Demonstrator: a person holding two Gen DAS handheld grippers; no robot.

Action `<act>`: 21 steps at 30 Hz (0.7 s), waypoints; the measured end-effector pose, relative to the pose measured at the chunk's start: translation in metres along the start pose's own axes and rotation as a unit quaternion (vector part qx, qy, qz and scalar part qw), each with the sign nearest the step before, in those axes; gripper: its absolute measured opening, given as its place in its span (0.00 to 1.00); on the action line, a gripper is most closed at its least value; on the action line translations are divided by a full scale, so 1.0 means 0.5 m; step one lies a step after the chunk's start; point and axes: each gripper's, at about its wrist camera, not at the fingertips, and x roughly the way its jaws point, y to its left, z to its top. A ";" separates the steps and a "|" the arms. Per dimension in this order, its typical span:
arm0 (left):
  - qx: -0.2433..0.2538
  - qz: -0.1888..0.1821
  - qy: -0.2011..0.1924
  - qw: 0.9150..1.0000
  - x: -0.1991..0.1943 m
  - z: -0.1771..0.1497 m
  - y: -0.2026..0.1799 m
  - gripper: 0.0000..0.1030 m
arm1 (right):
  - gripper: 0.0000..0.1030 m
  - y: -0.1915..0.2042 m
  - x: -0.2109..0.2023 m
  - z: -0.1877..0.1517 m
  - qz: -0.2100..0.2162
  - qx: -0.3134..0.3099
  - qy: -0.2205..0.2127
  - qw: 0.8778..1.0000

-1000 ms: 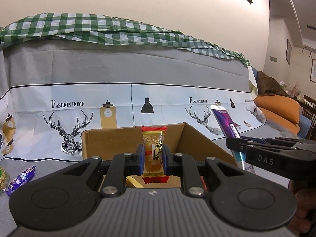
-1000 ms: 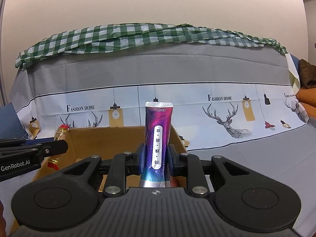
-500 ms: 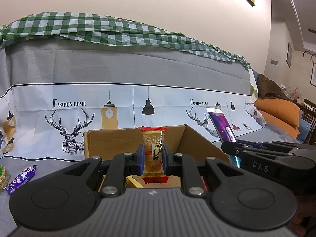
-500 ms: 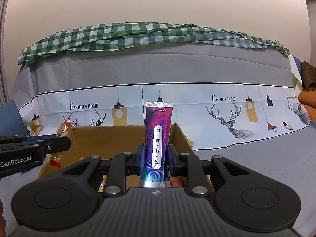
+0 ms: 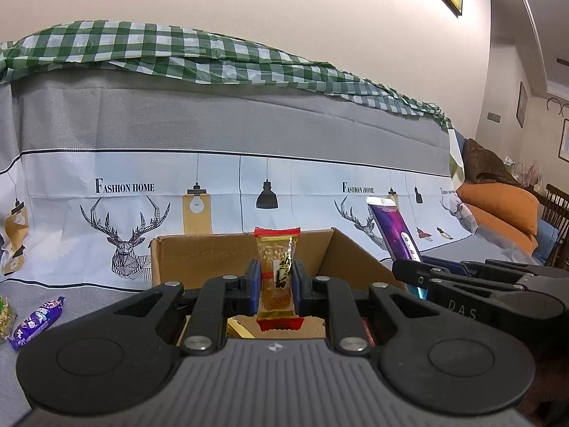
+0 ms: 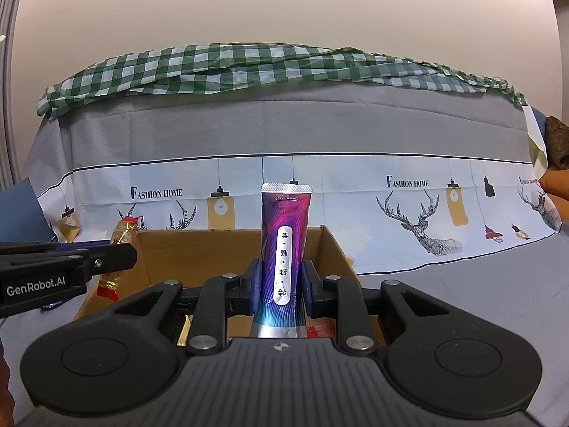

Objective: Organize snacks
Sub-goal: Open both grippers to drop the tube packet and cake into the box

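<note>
The left tongs (image 5: 275,286) are closed down on a small gold, clear-fronted snack packet with red crimped ends (image 5: 277,274), pinched upright about its middle between the blue pads (image 5: 253,286), its top end standing above them and its bottom end hanging below. The right tongs (image 6: 281,286) are closed the same way on a tall purple and pink foil snack pouch with a silver sealed top (image 6: 283,249), also upright, a white label strip running down its face.

Both tongs hang side by side over an open brown cardboard box (image 5: 213,256), the left packet at the box's left part and the purple pouch at its right. From the left camera the purple pouch (image 5: 394,235) leans up out of the right tongs (image 5: 414,277) just beyond the box's right wall; from the right camera the gold packet (image 6: 119,249) shows in the left tongs (image 6: 122,256) at the box's left edge (image 6: 213,252). Down inside the box, bits of yellow and red wrappers show beneath the pads.

The box sits on a surface covered with grey cloth printed with deer and lamps (image 5: 124,213), which rises behind it, with a green and white checked cloth (image 5: 177,53) draped along the top. To the left, well apart from the box, a purple wrapped sweet (image 5: 37,322) lies on the grey cover.
</note>
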 end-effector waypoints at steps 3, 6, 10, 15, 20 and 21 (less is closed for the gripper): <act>-0.002 0.000 -0.001 1.000 0.000 0.001 0.001 0.19 | 0.24 0.002 0.000 0.000 -0.001 -0.001 -0.001 1.000; -0.004 0.000 -0.002 1.000 0.000 0.002 0.001 0.19 | 0.24 0.002 0.000 0.000 -0.001 -0.001 -0.001 1.000; -0.008 0.000 -0.003 1.000 -0.001 0.002 0.000 0.19 | 0.24 0.004 -0.001 0.000 -0.001 -0.001 -0.003 1.000; -0.013 -0.003 -0.004 1.000 -0.002 0.004 0.001 0.19 | 0.24 0.006 -0.002 0.000 -0.001 -0.005 -0.005 1.000; -0.008 -0.014 -0.001 1.000 -0.002 0.008 0.003 0.56 | 0.51 0.014 0.004 -0.004 -0.015 -0.017 0.002 1.000; -0.007 -0.011 -0.004 1.000 -0.005 0.009 0.005 0.56 | 0.60 0.015 0.003 -0.003 -0.017 -0.017 0.001 1.000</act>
